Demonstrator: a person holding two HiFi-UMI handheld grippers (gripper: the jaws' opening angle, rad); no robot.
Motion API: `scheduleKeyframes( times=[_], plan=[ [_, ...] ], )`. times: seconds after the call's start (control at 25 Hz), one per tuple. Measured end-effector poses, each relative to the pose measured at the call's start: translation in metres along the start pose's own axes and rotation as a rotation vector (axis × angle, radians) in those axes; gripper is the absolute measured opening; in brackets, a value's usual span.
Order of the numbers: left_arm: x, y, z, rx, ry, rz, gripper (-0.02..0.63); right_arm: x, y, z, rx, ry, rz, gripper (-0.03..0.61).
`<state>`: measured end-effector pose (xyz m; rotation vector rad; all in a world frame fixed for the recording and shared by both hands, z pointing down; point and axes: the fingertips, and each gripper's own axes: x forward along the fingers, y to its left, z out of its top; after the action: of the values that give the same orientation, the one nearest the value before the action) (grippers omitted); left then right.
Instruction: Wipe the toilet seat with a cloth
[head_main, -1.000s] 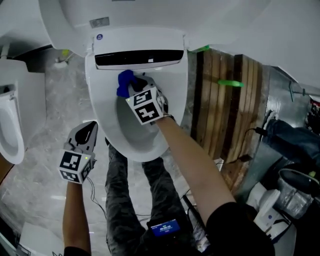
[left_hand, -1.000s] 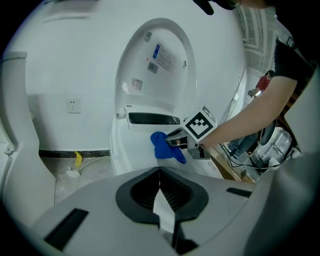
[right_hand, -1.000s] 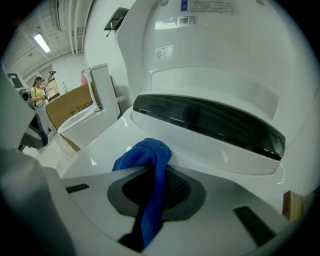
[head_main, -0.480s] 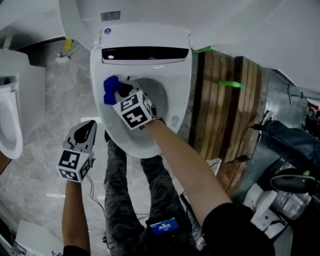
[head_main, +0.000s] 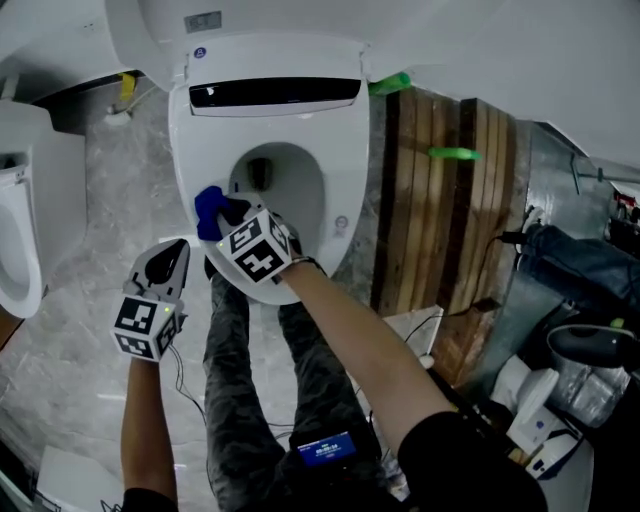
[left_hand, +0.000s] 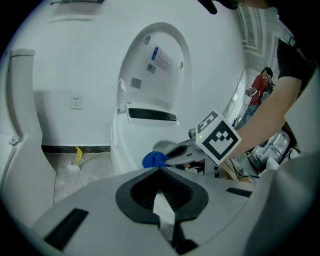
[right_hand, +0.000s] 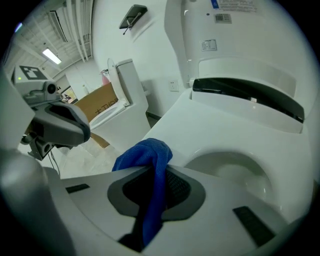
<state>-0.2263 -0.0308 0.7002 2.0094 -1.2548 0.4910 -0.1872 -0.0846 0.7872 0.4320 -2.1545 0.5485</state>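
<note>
the white toilet seat (head_main: 345, 170) lies down over the bowl. the right gripper (head_main: 228, 215) clamps the blue cloth (head_main: 207, 207) at the seat's left front rim. the left gripper (head_main: 172, 258) is clenched on nothing, just beside the toilet.

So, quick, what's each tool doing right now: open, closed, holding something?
Left tool: closed, holding nothing.
Right tool: closed on the blue cloth.

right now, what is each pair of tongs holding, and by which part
The right tongs hold the blue cloth: a fold of it clamped between the jaws, the bunched end sticking out past the tips. The left tongs are shut, empty.
</note>
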Motion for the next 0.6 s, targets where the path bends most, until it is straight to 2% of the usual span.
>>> scheduleKeyframes(
  times=[0.6],
  plan=[
    [0.007, -0.059, -0.013, 0.018, 0.004, 0.008, 0.012, -0.058, 0.06, -0.122, -0.005, 0.121, 0.125, 0.048]
  ],
)
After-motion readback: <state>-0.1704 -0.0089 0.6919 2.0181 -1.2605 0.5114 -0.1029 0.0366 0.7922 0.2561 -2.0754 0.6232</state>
